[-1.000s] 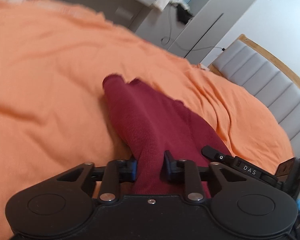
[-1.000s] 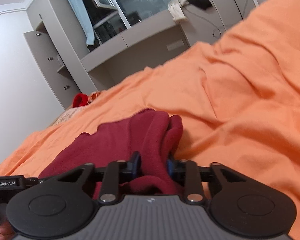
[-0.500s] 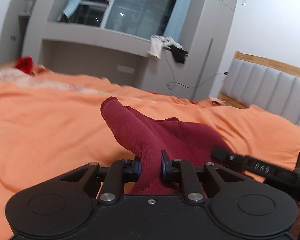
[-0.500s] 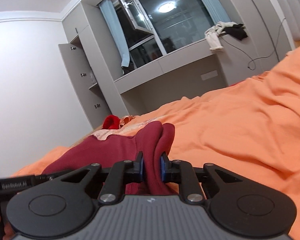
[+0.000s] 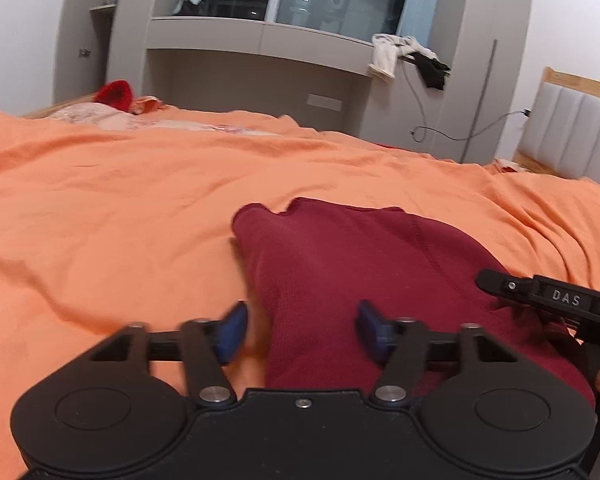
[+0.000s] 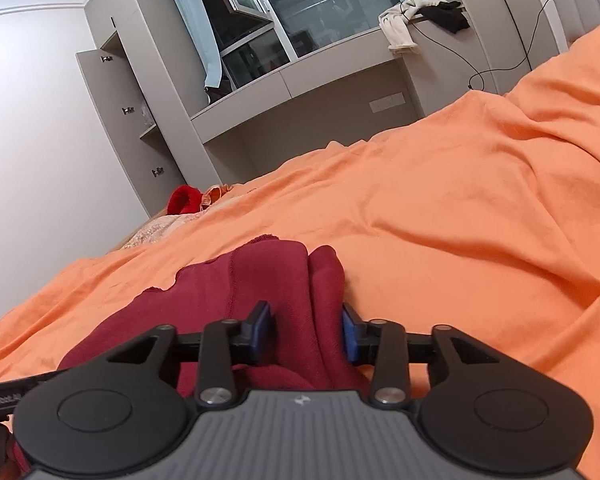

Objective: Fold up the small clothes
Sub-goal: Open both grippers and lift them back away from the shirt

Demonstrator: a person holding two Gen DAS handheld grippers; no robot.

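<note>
Nearest to us, our left gripper (image 5: 300, 330) has just been opening: its blue fingers (image 5: 231, 332) stand wide apart, and the dark red knitted garment (image 5: 360, 272) lies between them with neither pad pressing on it. The cloth covers only the right part of that gap; bare orange bed sheet (image 5: 120, 208) shows beside the left finger.

Our right gripper (image 6: 306, 330) has just been opening too. Its fingers (image 6: 262, 330) are parted around a bunched fold of the same garment (image 6: 260, 280). The left pad sits just off the cloth; the right pad is at the fold's edge, and we cannot tell whether it touches, so we judge the fold released.

From both grippers the garment runs straight ahead, its long axis along the line the fingers point. It lies flat on the sheet as a folded band, ending in a rounded edge short of the middle of the bed. The left gripper holds the garment's left edge and the right gripper its right edge, so each is equally near its own side.

We judge that the coming move depends on this: any new grasp must reach forward along the garment.

Beyond the garment, at the bed's far edge, lies a bright red fluffy item (image 5: 114, 94).
</note>
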